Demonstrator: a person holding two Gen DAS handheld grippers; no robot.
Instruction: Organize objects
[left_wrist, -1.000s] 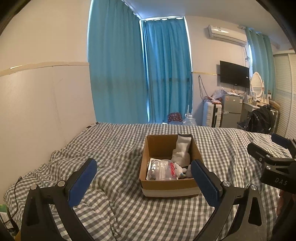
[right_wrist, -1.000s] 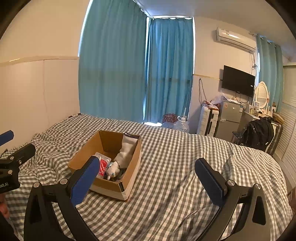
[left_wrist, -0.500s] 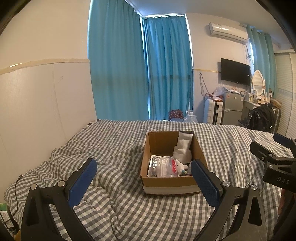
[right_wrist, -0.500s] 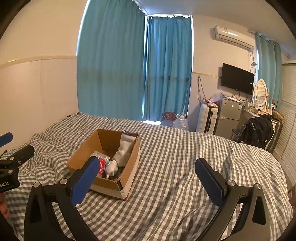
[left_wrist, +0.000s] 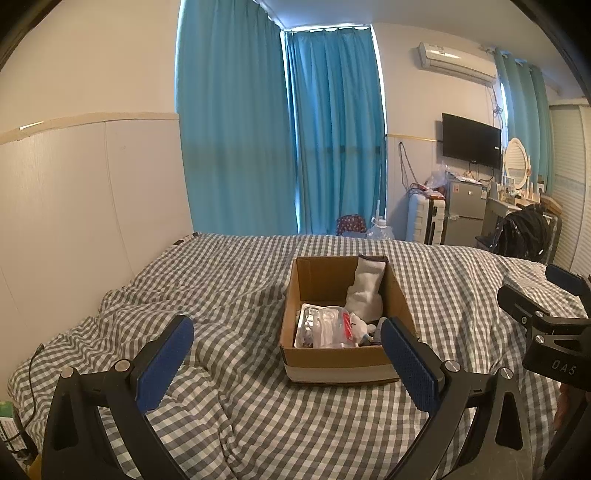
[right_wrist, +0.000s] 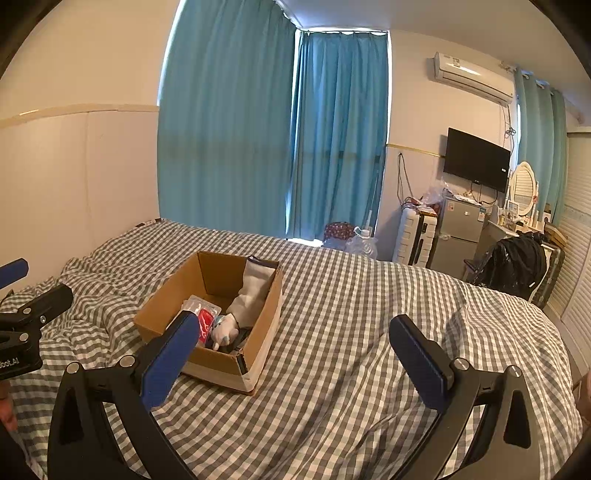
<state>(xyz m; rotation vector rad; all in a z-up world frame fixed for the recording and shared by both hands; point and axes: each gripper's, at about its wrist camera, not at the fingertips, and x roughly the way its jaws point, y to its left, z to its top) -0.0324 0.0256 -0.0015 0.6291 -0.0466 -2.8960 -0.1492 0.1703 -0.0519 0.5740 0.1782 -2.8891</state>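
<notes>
An open cardboard box (left_wrist: 325, 360) sits on the grey checked bed, also in the right wrist view (right_wrist: 266, 332). Inside lie a white sock (left_wrist: 364, 291), a clear plastic packet with red print (left_wrist: 327, 326) and a small white plush toy (right_wrist: 224, 331). My left gripper (left_wrist: 286, 354) is open and empty, held above the bed in front of the box. My right gripper (right_wrist: 295, 350) is open and empty, to the right of the box. Each gripper shows at the edge of the other's view.
The checked duvet (right_wrist: 351, 332) is rumpled on the left. A white panelled wall (left_wrist: 74, 221) runs along the bed's left side. Blue curtains (left_wrist: 288, 147), a suitcase, a small fridge (right_wrist: 456, 236), a TV and a black backpack stand beyond the bed.
Both grippers have drawn back and up a little, so the box sits slightly lower and farther in both views. The jaws stay open. Nothing in the box has moved.
</notes>
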